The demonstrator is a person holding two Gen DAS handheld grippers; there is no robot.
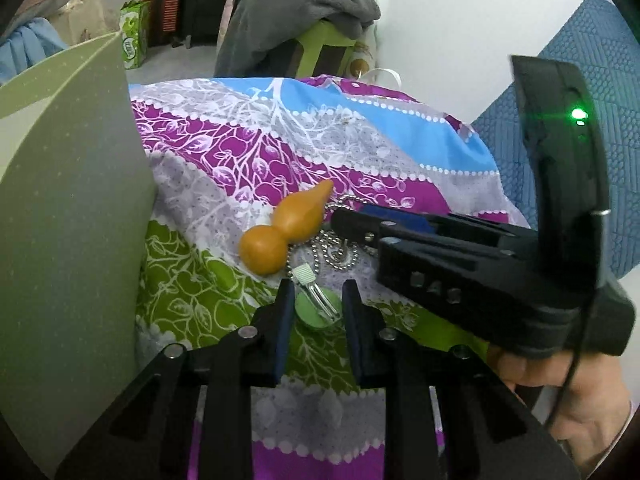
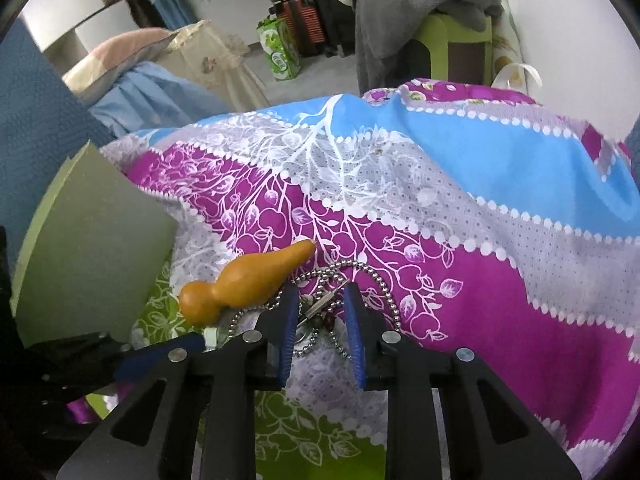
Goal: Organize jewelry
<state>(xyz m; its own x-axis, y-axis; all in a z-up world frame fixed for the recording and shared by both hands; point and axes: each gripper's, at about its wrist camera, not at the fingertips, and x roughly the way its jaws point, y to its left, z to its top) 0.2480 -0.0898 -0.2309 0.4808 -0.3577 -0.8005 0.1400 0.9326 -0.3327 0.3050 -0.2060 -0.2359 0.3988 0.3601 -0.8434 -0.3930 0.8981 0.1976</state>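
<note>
An orange gourd-shaped pendant [image 1: 286,229] lies on the patterned cloth [image 1: 248,148], with a silver ball chain [image 1: 340,254] coiled beside it. My left gripper [image 1: 318,308] is open, its fingers on either side of a clear clip on a green disc [image 1: 318,306]. My right gripper [image 2: 322,316] is open over the chain [image 2: 376,280] and small beads, just right of the gourd [image 2: 244,284]. In the left wrist view the right gripper [image 1: 352,220] comes in from the right, its tips at the chain. The left gripper's blue pad [image 2: 160,354] shows low left in the right wrist view.
A green box wall [image 1: 72,200] stands close on the left, also seen in the right wrist view [image 2: 96,248]. A blue quilted surface [image 1: 624,92] lies to the right. A green stool with grey clothes [image 1: 304,8] stands beyond the cloth.
</note>
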